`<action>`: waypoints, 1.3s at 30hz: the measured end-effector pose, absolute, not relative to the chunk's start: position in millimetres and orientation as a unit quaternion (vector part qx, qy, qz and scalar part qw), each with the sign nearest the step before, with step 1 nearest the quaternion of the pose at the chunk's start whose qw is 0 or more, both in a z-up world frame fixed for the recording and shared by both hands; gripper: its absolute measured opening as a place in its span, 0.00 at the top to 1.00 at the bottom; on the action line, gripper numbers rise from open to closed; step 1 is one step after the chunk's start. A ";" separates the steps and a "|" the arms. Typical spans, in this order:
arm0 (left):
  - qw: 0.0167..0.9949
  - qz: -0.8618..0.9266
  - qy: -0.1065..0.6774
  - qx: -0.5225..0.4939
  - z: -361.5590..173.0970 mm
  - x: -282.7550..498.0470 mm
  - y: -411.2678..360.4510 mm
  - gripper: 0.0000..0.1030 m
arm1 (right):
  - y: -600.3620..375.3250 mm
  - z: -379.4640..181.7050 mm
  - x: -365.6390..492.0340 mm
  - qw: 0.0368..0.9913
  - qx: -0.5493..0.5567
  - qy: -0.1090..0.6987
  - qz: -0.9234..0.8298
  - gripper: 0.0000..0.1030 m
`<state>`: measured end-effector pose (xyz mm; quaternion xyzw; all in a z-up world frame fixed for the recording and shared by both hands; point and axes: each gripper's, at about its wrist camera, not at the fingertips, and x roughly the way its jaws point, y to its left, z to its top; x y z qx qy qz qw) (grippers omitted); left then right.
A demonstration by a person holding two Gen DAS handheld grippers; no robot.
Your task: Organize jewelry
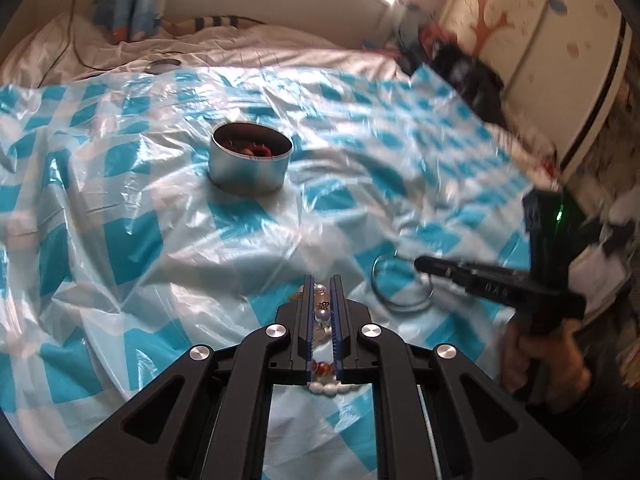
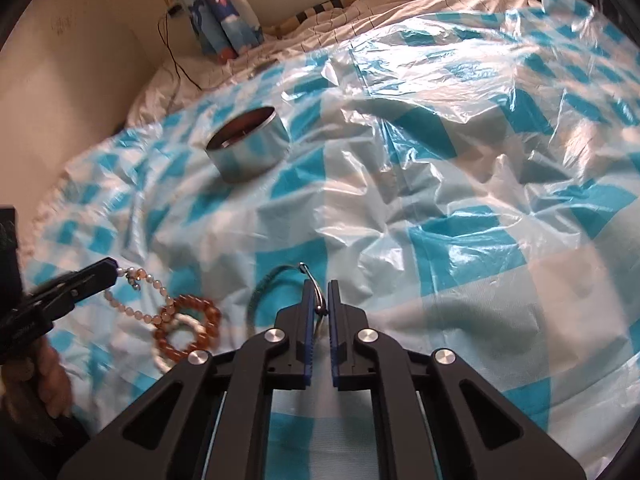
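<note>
Left claw (image 1: 323, 280) closed on a mixed string of pearl-white, lilac and amber beads (image 1: 322, 304), with the strand running back between the blue pads and a row of white beads hanging below. Right claw (image 2: 319, 286) closed on a thin silver wire bangle (image 2: 318, 300), near its hook end, with a dark green cord loop (image 2: 256, 300) attached beside it. Still lying on the crinkled blue-and-white checked plastic sheet (image 2: 460, 240) over the bed: a ring of amber beads (image 2: 188, 330) and a white bead ring (image 2: 186, 322), tangled together.

Round silver metal tin (image 1: 250, 166) well apart ahead, already holding some reddish pieces.

Possible trouble: pale strand looks linked to the amber pile, so lifting could drag the whole tangle and drop it short of the tin. Also slippery round beads, held only at a few points; easy to slide out. Thin bangle might twist or snap free if pulled sideways. Soft bed under the tin, so a bump on the rim could tip it.
</note>
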<state>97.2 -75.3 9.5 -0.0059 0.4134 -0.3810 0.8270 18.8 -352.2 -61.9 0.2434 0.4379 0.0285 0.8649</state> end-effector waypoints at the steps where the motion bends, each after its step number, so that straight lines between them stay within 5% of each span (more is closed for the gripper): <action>1: 0.829 -0.380 0.410 -0.011 11.3 97.7 -74.2 0.94 | -353.4 -61.1 18.5 0.864 0.253 0.433 0.034 0.93; 17: 0.855 -0.344 0.389 -0.008 18.4 104.7 -74.8 0.94 | -373.2 -40.1 9.5 0.851 0.390 0.323 0.140 0.96; 24: 0.855 -0.339 0.392 -0.004 16.4 106.9 -78.8 0.94 | -371.4 -55.1 15.9 0.841 0.374 0.377 0.103 0.95; 25: 0.855 -0.338 0.392 -0.004 16.1 106.8 -79.0 0.94 | -370.3 -56.4 16.9 0.844 0.359 0.390 0.078 0.92; 27: 0.855 -0.338 0.394 -0.004 15.5 107.0 -79.3 0.94 | -371.0 -57.3 15.6 0.852 0.341 0.393 0.053 0.54; 28: 0.854 -0.338 0.395 -0.004 15.3 107.0 -79.2 0.93 | -368.9 -57.6 16.7 0.857 0.323 0.400 0.039 0.48; 34: 0.855 -0.338 0.394 -0.004 15.8 107.0 -79.1 0.93 | -341.5 -69.4 29.1 0.857 0.254 0.446 0.046 0.45; 36: 0.855 -0.338 0.394 -0.004 16.0 107.2 -78.8 0.93 | -330.0 -66.3 28.6 0.861 0.232 0.447 0.064 0.24; 39: 0.855 -0.338 0.393 -0.005 15.7 107.1 -78.5 0.94 | -309.5 -65.4 31.2 0.873 0.161 0.459 0.049 0.21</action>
